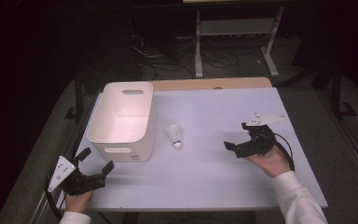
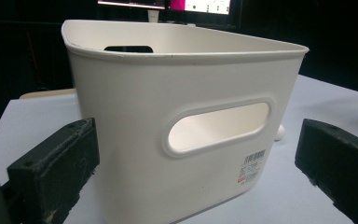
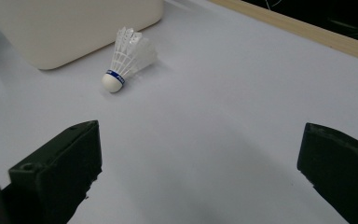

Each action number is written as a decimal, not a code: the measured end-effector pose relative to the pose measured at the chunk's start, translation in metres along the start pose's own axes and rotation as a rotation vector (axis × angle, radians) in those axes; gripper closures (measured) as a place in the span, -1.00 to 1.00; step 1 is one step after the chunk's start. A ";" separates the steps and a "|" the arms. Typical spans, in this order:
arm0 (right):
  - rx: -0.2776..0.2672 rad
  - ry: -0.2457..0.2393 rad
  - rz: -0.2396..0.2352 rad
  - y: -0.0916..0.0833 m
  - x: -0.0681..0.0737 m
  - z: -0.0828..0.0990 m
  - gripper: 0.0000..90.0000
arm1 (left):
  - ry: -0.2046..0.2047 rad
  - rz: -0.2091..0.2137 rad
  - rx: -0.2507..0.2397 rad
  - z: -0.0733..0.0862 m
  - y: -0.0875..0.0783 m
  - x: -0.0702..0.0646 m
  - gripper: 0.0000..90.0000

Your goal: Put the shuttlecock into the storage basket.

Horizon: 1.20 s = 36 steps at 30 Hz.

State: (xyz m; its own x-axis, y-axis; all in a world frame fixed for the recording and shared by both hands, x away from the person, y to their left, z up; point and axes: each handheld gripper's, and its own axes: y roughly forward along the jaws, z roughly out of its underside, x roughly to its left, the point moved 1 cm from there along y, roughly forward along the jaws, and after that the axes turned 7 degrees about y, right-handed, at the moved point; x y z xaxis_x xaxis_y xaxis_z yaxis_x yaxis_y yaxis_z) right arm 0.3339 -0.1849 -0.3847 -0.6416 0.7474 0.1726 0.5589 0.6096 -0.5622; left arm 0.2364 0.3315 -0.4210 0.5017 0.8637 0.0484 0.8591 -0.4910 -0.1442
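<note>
A: Shuttlecock [image 1: 175, 136] first. It lies on its side on the pale worktop [image 1: 214, 168], just beside the white bin [image 1: 121, 122], on the side away from the left gripper [image 1: 94, 164]. Cork end points toward the person.

B: From the high view the feathers are a small white blur. The right gripper view gives more: the shuttlecock [image 3: 126, 60] has a blue band above the cork, and its feathers point back toward the bin's corner [image 3: 74, 28], not touching it that I can see.

A: That bin is cut off by the top and left edges there. What does the left gripper view add?

B: The bin's near wall [image 2: 135, 130], close up, with a slot handle and a small barcode label low beside it. The bin hides almost all of the shuttlecock; only a white knob [image 2: 279, 132] peeks past the bin's lower corner, likely the cork, too little to be sure.

A: Fingers?

B: Both pairs stand wide apart, holding nothing. The right gripper [image 1: 237, 137] rests in a hand well apart from the bin, with the shuttlecock between them and bare worktop between its fingers. The left gripper sits just in front of the bin's near wall.

A: The bin's inside?

B: Looks bare from above; its floor near the front wall is hidden. Beyond the bin, past the worktop's wooden far edge [image 1: 214, 83], cables and a metal frame [image 1: 235, 32] sit in the dark, hard to make out.
</note>
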 end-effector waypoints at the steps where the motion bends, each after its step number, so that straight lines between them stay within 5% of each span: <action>1: 0.011 -0.007 -0.002 0.003 0.001 -0.003 -1.00 | -0.001 0.000 -0.003 0.000 0.000 0.000 -1.00; 36: 0.193 0.017 -0.069 0.050 0.024 -0.033 -1.00 | 0.012 -0.005 0.006 0.001 0.001 -0.003 -1.00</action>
State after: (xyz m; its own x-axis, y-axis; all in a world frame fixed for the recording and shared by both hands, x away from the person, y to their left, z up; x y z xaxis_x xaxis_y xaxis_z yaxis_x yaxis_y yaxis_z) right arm 0.3637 -0.1277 -0.3820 -0.6651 0.7108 0.2290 0.4017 0.5990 -0.6927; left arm 0.2354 0.3284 -0.4219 0.4988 0.8646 0.0611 0.8609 -0.4861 -0.1501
